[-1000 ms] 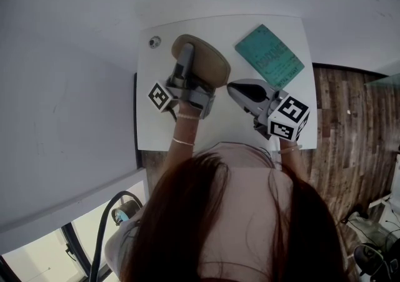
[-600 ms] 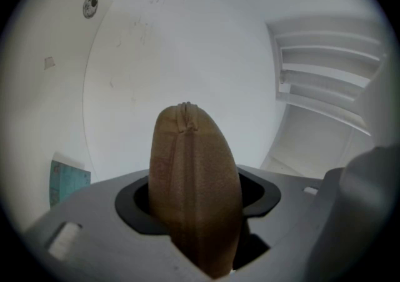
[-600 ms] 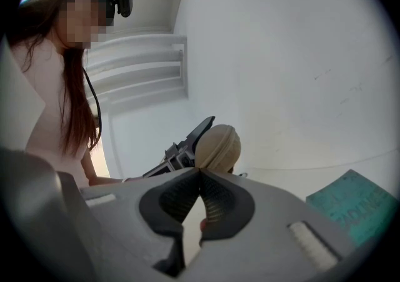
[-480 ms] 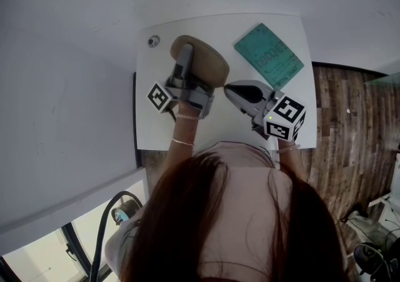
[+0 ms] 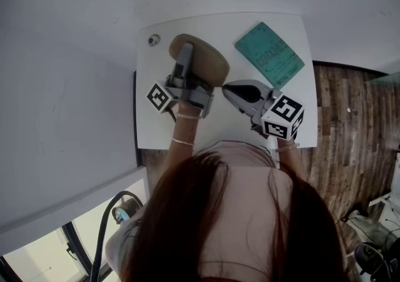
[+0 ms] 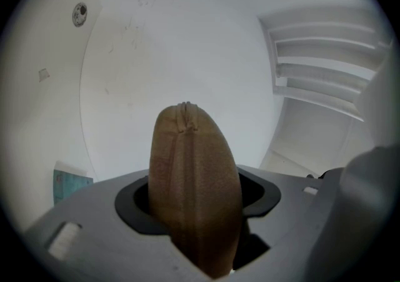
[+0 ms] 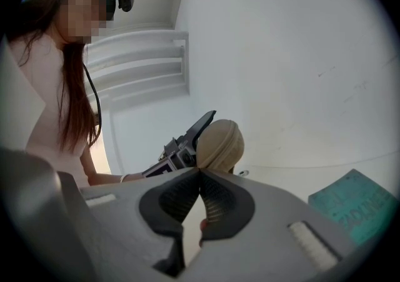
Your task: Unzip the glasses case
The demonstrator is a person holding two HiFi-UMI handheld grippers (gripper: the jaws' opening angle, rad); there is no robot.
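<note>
Okay, we're clamping the glasses case (image 5: 211, 67) in the left gripper (image 5: 185, 55), one jaw pressing each broad flank, over the left half of the table (image 5: 219, 125). In the left gripper view the zip seam is facing us and running up the middle, and it's looking fully closed. Over the last second the right gripper (image 5: 225, 87) has been creeping left, so its tip is now sitting right at the case's near right end. The left gripper and the case are barely shifting. In the right gripper view the right jaws are meeting at their tips, just under the rounded end of the case, with nothing showing between them. We're not able to tell whether the zip pull is caught there or not. We're reading this as the reach for the pull finishing, with no unzipping done yet. Next we're likely needing a confirmed pinch on the pull, then a drag along the seam while the left side is bracing. Meanwhile the teal card (image 5: 269, 55) is lying well apart at the back right, out of our way.
</note>
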